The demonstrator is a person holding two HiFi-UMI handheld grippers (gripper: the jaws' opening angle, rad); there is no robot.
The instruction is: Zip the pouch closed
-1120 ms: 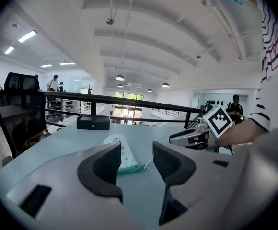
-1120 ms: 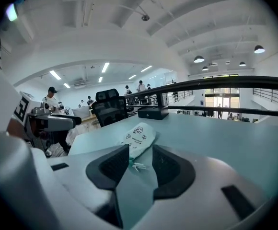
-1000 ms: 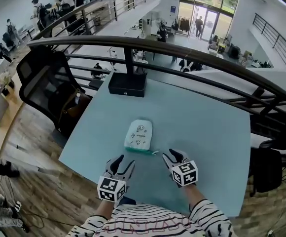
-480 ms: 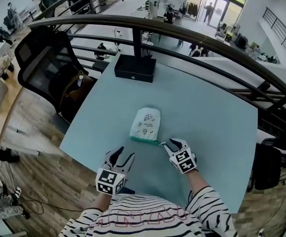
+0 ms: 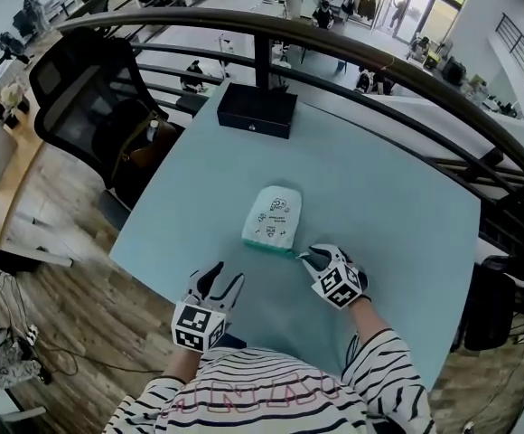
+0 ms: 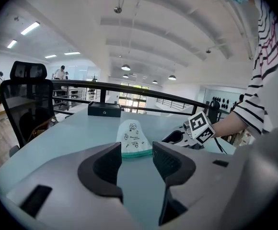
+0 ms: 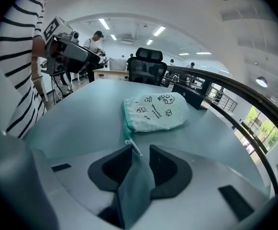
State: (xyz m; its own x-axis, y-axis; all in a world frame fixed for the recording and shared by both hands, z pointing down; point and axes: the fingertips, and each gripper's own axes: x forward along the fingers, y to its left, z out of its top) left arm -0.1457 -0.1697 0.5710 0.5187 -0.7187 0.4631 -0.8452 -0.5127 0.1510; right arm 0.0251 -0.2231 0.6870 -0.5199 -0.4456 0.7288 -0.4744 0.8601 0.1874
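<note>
The pouch (image 5: 274,215) lies flat on the tabletop (image 5: 379,197), close to the near edge and a little left of its middle. Its rounded end points to the far edge and its teal zipper side faces the person.

The zipper pull (image 7: 133,146) sticks out from the right end of that side. The head view gives only a pale sliver of it at the tips of the right gripper (image 5: 309,255). The right gripper view shows it plainly as a white tab reaching in between the jaw tips and lying along the left-hand one. Those jaws have just been closing, yet a gap shows between them and the pads do not press on the tab, so it is not gripped.

The left gripper (image 5: 217,278) is by the near edge, left of the pouch and apart from it. Its own view shows its jaws spread with nothing between them, and the zipper side visible beyond the gap.

A black box (image 5: 257,109) sits at the far edge toward the left corner. An office chair (image 5: 81,107) stands beyond the left edge.
</note>
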